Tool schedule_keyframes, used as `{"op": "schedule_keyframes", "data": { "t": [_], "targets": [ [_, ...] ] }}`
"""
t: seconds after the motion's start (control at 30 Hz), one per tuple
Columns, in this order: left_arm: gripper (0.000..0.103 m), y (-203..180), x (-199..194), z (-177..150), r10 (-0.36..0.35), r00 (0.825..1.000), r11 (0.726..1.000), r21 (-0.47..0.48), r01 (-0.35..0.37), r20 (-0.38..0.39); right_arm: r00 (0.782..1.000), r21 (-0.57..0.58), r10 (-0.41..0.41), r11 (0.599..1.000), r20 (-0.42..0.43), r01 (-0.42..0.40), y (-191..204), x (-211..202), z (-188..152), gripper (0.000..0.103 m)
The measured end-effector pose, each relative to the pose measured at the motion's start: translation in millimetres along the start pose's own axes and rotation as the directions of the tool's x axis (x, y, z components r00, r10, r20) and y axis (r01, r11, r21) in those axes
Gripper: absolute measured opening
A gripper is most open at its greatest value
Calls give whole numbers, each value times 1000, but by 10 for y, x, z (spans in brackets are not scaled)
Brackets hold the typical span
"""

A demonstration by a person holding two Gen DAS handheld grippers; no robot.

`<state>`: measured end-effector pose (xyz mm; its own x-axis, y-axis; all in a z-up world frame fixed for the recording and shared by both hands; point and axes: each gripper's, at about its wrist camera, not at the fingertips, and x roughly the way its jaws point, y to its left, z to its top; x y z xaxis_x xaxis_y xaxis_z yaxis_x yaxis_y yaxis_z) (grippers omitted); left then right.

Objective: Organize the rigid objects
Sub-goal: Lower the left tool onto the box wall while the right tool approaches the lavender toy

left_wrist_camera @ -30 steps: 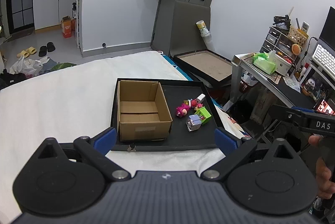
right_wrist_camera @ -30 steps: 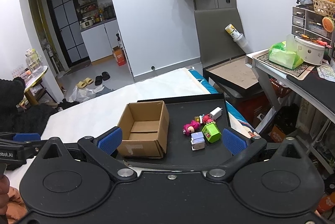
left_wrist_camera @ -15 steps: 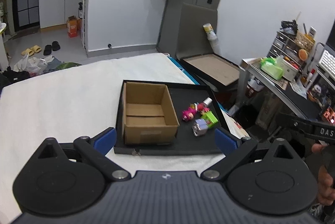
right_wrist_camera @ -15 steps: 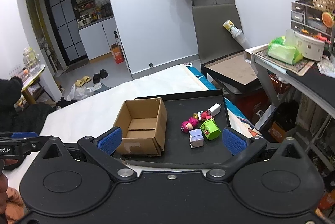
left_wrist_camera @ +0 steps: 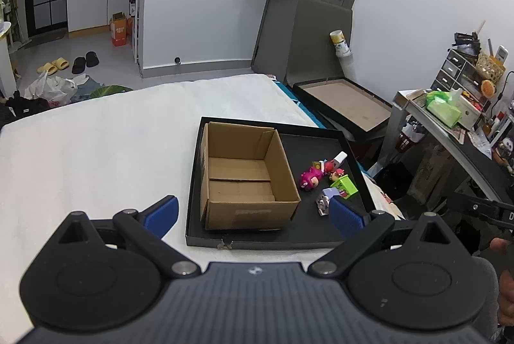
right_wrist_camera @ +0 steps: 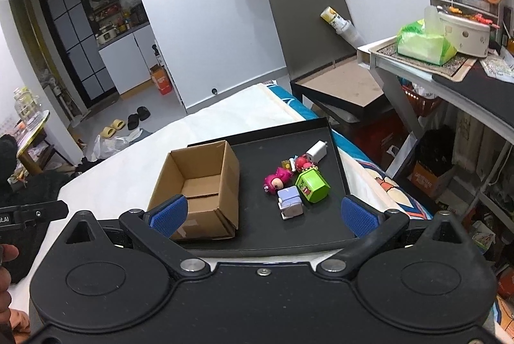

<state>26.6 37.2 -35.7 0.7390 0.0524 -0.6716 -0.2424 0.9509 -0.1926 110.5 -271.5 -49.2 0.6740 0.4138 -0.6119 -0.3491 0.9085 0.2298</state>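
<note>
Your left gripper has its jaws spread wide, nothing between them, hanging short of the near edge of the black tray. Your right gripper is the same: jaws wide, nothing held, above the tray's near edge.

The tray sits on the white bed. The open cardboard box stands upright on the tray's left half, with nothing inside.

The toys are clustered on the tray just right of the box:
- pink figure, nearest the box
- green cube, touching the lilac block
- small red figure
- white charger at the far end
- a tiny yellow piece, too small to identify
</note>
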Motion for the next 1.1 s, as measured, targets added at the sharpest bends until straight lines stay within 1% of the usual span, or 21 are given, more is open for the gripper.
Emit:
{"op": "schedule_keyframes", "data": {
  "t": [0.07,0.37,0.53,0.73,0.8,1.1],
  "targets": [
    [99,16,77,12,4,1000,1000,-2,-4,-6,1000,9,7,1000,-9,-7,-12,61,-7,103],
    [99,134,407,61,27,999,999,-44,-28,-28,1000,53,-22,998,-13,23,-130,295,-22,103],
    [99,192,575,89,26,999,997,-66,-29,-45,1000,70,-20,997,-12,21,-180,412,-21,103],
    [98,265,800,127,26,997,995,-92,-33,-69,999,85,-46,995,-29,48,-241,590,-31,103],
    [98,290,881,129,30,997,994,-100,-37,-74,998,91,-60,994,-26,62,-256,634,-43,103],
    [96,435,1235,128,49,993,986,-154,-65,-106,997,145,-77,986,-3,77,-419,871,-63,102]
  ]
}}
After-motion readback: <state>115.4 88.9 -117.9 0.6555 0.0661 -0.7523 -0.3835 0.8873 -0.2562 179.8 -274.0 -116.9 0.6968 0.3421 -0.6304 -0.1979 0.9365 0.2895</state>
